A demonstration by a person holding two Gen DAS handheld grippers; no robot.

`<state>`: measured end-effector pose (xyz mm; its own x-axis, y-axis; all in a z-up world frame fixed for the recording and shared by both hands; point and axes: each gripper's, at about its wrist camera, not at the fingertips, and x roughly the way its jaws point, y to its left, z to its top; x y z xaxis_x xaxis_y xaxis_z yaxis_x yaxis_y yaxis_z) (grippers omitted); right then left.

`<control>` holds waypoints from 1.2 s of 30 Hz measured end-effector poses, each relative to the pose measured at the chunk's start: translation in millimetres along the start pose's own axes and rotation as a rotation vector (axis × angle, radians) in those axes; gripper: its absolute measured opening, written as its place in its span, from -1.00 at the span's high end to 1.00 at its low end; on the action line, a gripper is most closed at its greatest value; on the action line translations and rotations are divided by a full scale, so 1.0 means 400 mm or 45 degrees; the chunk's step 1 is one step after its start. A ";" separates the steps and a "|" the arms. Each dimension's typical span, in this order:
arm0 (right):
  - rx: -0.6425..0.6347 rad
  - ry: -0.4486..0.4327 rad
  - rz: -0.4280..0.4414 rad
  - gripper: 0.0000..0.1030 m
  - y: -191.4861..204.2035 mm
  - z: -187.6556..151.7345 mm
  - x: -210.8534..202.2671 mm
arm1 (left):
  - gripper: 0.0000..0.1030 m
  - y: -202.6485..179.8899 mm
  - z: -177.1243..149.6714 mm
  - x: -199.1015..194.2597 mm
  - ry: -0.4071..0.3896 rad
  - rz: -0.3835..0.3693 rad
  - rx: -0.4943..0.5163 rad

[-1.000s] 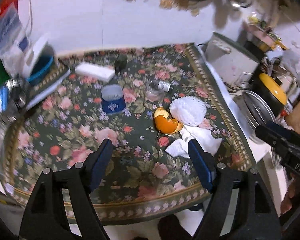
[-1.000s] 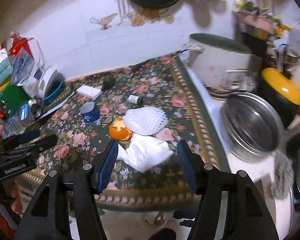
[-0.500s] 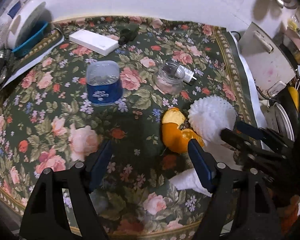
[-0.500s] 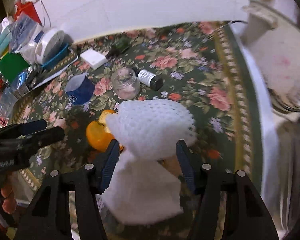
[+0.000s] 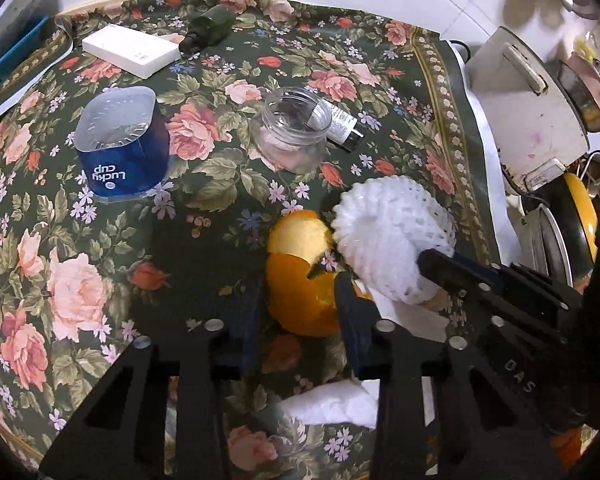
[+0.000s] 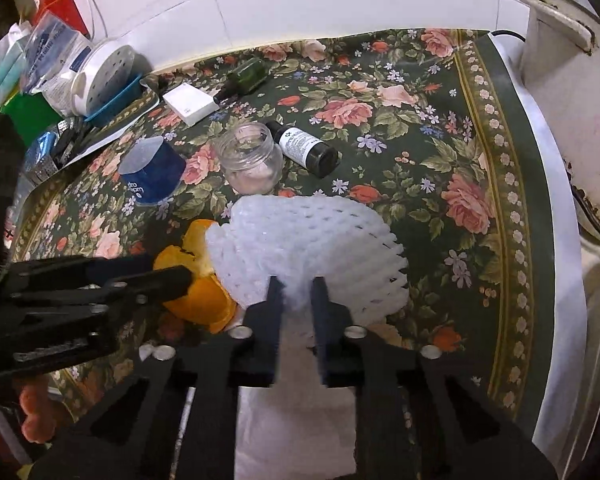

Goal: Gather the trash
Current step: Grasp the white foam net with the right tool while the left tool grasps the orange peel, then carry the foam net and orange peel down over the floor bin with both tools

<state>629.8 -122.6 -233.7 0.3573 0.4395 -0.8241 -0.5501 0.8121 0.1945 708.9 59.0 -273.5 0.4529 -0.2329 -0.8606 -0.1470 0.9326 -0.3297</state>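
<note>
An orange peel (image 5: 300, 288) lies on the floral tablecloth (image 5: 100, 280), with a white foam fruit net (image 5: 392, 240) against its right side. My left gripper (image 5: 300, 300) straddles the peel, its jaws closing and their pads touching the peel's sides. In the right wrist view the left gripper (image 6: 176, 276) reaches in from the left onto the peel (image 6: 204, 296). My right gripper (image 6: 298, 288) is shut on the near edge of the foam net (image 6: 308, 236); it also shows as the right gripper (image 5: 432, 260) at the net. A white paper napkin (image 6: 300, 420) lies beneath, partly hidden.
An upturned blue cup (image 5: 120, 148), an empty glass jar (image 5: 294, 132) and a small dark bottle (image 5: 344, 124) lie behind the peel. Farther back are a white box (image 5: 130, 50) and a green bottle (image 5: 210, 26). A rice cooker (image 5: 528, 120) stands off the table's right edge.
Both grippers came down toward the table and closed. The left one went from wide open to gripping the peel; the right one pinched the foam net.
</note>
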 end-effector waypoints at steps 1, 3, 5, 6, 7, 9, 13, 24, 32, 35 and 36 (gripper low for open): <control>0.013 -0.003 -0.001 0.84 -0.002 0.000 -0.003 | 0.43 0.000 0.002 0.002 -0.002 0.002 -0.009; 0.047 -0.017 0.001 0.84 -0.009 0.002 -0.011 | 0.55 0.005 0.002 -0.001 -0.006 0.001 -0.022; 0.070 -0.034 -0.011 0.85 -0.012 0.003 -0.024 | 0.62 0.010 0.001 -0.007 -0.015 0.030 -0.020; 0.082 -0.044 -0.016 0.85 -0.013 0.004 -0.032 | 0.65 0.012 0.000 -0.012 -0.019 0.045 -0.013; 0.093 -0.055 -0.022 0.85 -0.015 0.006 -0.041 | 0.65 0.015 -0.001 -0.018 -0.023 0.056 -0.005; 0.120 -0.083 -0.033 0.85 -0.015 0.008 -0.066 | 0.67 0.024 -0.005 -0.041 -0.046 0.079 0.015; 0.156 -0.140 -0.061 0.85 -0.006 0.008 -0.112 | 0.70 0.051 -0.012 -0.107 -0.119 0.105 0.038; 0.253 -0.335 -0.154 0.85 0.130 -0.052 -0.275 | 0.70 0.095 -0.079 -0.353 -0.290 0.078 0.195; 0.323 -0.425 -0.242 0.85 0.248 -0.159 -0.380 | 0.70 0.112 -0.213 -0.497 -0.340 0.035 0.334; 0.348 -0.429 -0.271 0.85 0.286 -0.199 -0.404 | 0.70 0.114 -0.272 -0.531 -0.337 0.026 0.374; 0.352 -0.426 -0.274 0.85 0.296 -0.215 -0.411 | 0.70 0.113 -0.293 -0.541 -0.335 0.025 0.384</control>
<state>441.0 -131.9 -121.1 0.6893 0.3126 -0.6536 -0.2322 0.9498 0.2094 501.2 119.2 -147.7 0.6680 -0.1722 -0.7240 0.0890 0.9844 -0.1520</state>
